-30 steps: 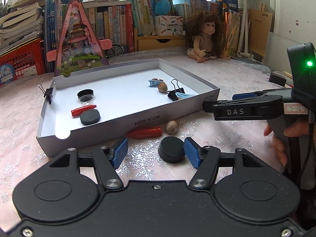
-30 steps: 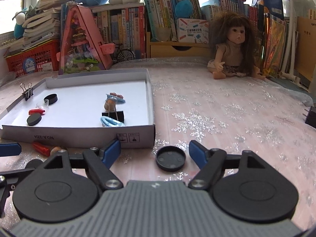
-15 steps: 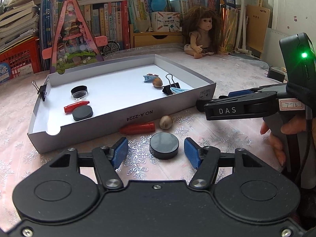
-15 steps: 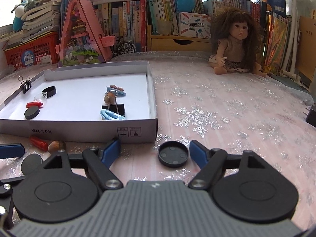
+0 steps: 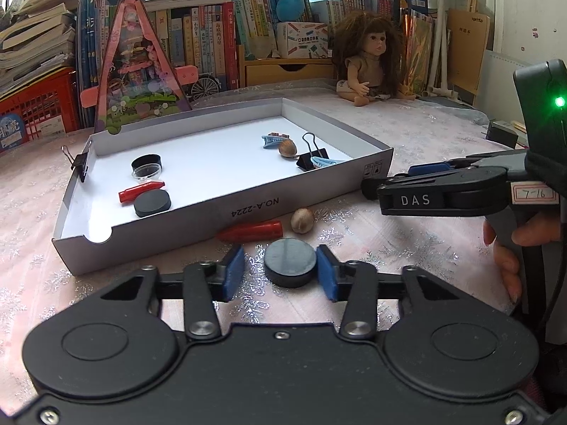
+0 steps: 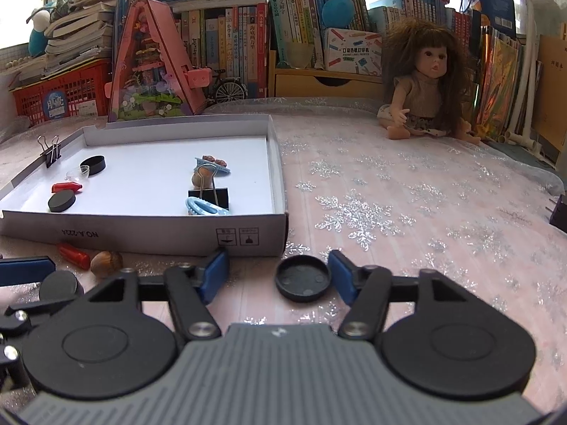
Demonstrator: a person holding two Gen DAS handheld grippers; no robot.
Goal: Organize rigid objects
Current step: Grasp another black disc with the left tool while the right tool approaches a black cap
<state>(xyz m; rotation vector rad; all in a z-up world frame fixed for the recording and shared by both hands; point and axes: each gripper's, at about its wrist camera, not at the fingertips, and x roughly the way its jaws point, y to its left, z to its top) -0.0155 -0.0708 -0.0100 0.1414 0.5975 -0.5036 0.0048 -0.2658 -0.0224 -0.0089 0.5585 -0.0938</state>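
Two grippers' jaws spread over pink snowflake cloth (image 6: 389,191); bookshelves (image 6: 226,46) behind, titles perhaps Chinese

A matt black disc (image 5: 290,263) lies on glittery cloth (image 5: 407,248) beside a smooth white cardboard tray (image 5: 226,209).

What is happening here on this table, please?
A person holds a gripper in each hand and is sorting small items into a white box. The left gripper is open around a black disc on the tablecloth; the right gripper is open around a black cap. Neither is gripped yet. A red piece and a nut lie outside the box.
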